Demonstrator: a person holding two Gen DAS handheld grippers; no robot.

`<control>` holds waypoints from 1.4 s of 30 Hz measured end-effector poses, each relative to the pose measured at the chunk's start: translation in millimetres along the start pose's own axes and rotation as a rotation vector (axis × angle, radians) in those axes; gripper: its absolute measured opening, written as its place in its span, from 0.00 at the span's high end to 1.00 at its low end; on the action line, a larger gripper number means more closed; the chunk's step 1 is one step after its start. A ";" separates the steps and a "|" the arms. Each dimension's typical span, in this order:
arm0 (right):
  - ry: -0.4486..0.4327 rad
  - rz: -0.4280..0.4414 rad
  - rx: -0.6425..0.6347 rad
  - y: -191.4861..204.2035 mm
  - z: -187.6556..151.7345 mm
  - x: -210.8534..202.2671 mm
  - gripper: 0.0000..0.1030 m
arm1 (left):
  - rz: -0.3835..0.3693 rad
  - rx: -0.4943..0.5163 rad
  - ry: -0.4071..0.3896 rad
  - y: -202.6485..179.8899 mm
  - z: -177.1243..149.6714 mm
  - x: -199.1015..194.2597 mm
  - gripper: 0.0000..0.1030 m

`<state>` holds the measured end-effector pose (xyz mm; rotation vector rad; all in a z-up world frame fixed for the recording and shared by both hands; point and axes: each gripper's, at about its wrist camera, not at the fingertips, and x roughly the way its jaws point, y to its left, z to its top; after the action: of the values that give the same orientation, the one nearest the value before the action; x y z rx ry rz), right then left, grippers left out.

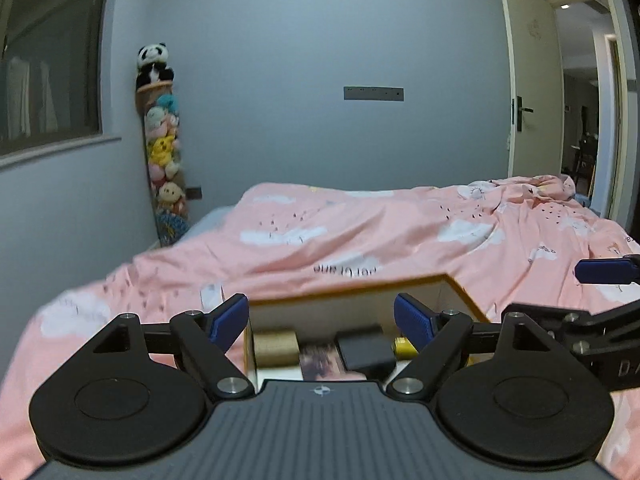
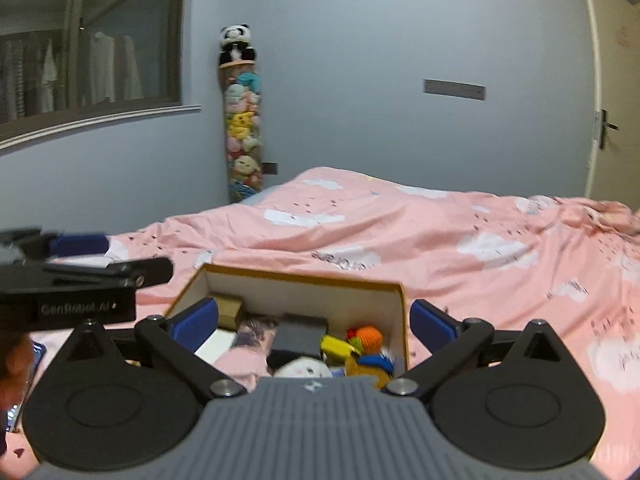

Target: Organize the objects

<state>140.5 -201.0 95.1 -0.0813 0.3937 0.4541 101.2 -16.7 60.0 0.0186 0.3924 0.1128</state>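
From the left wrist view, the left gripper (image 1: 322,318) has its jaws spread wide with nothing clamped between the blue pads (image 1: 228,322). Just ahead of and below the jaws sits an open cardboard box (image 1: 360,294) on the pink bed cover (image 1: 320,232). Between the jaws, down in the box, lie a tan block (image 1: 276,346), a dark flat case (image 1: 364,348) and a yellow piece (image 1: 404,346) close to the right pad. Out past the right jaw, the right gripper (image 1: 604,272) juts in from the edge of the view. Far beyond the jaws, a panda plush (image 1: 154,64) tops a column of soft toys (image 1: 166,160) in the room's corner. From the right wrist view, the right gripper (image 2: 314,320) also stands wide open and holds nothing. The box (image 2: 304,286) lies directly ahead, between and under the jaws, its contents blurred: a dark case (image 2: 300,334), an orange knitted toy (image 2: 368,336), a yellow piece (image 2: 336,346) and a white round plush (image 2: 304,368) nearest the camera. Left of the left jaw, the left gripper (image 2: 80,256) reaches in above the bed cover (image 2: 480,248).
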 end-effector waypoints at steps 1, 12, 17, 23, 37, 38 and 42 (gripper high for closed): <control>0.000 -0.016 0.001 2.3 -6.5 -1.4 0.01 | 0.004 -0.004 0.009 -0.5 -7.7 0.5 0.07; -0.025 -0.109 -0.035 25.5 -67.1 -4.0 0.01 | 0.028 -0.096 0.132 7.3 -67.0 -2.6 0.07; 0.016 -0.108 -0.038 25.7 -80.8 8.5 0.01 | 0.034 -0.093 0.189 7.7 -84.7 5.9 0.07; 0.061 -0.124 -0.011 19.1 -91.0 21.3 0.01 | 0.022 -0.087 0.236 4.2 -96.0 11.0 0.07; 0.063 -0.104 -0.019 20.8 -92.6 24.4 0.01 | 0.019 -0.093 0.244 5.7 -97.2 11.4 0.07; 0.062 -0.103 -0.019 21.0 -92.4 24.5 0.01 | 0.019 -0.093 0.242 5.7 -97.2 10.8 0.07; 0.061 -0.102 -0.019 21.4 -92.2 24.6 0.01 | 0.019 -0.094 0.240 6.3 -96.3 11.0 0.07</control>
<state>118.9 -186.7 0.7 -0.1332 0.4435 0.3550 73.8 -9.5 -32.9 -0.0844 0.6263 0.1529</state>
